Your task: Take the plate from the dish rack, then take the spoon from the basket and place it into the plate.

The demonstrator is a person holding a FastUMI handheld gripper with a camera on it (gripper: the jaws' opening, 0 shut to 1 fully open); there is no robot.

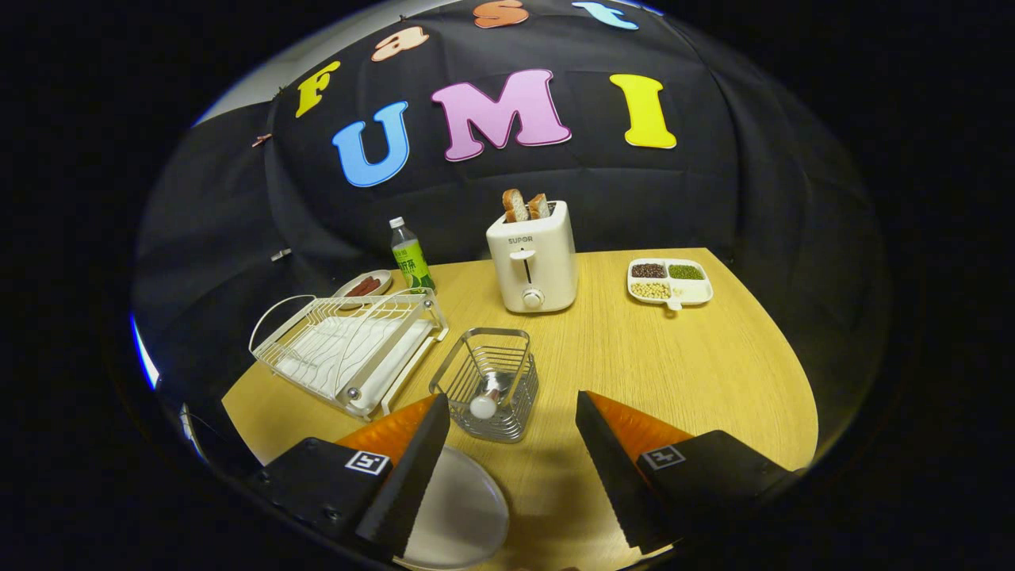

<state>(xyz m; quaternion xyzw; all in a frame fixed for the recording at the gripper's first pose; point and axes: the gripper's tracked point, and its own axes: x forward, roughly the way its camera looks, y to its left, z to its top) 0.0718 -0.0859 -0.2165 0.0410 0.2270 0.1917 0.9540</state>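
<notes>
Since the plate [460, 507] already lies flat on the table [674, 373], partly under the left finger at about seven o'clock from the gripper [511, 412], the rack step looks done and the spoon [485, 400] is what remains. It stands upright in the wire basket [488, 381] at roughly eleven o'clock, just ahead of the fingers, which are spread wide and hold nothing, probably ready to close on it. Farther out, the empty dish rack [349, 349] sits at ten o'clock, the toaster [533, 258] near twelve, and a divided tray [670, 281] at one o'clock, all apart from the basket.
</notes>
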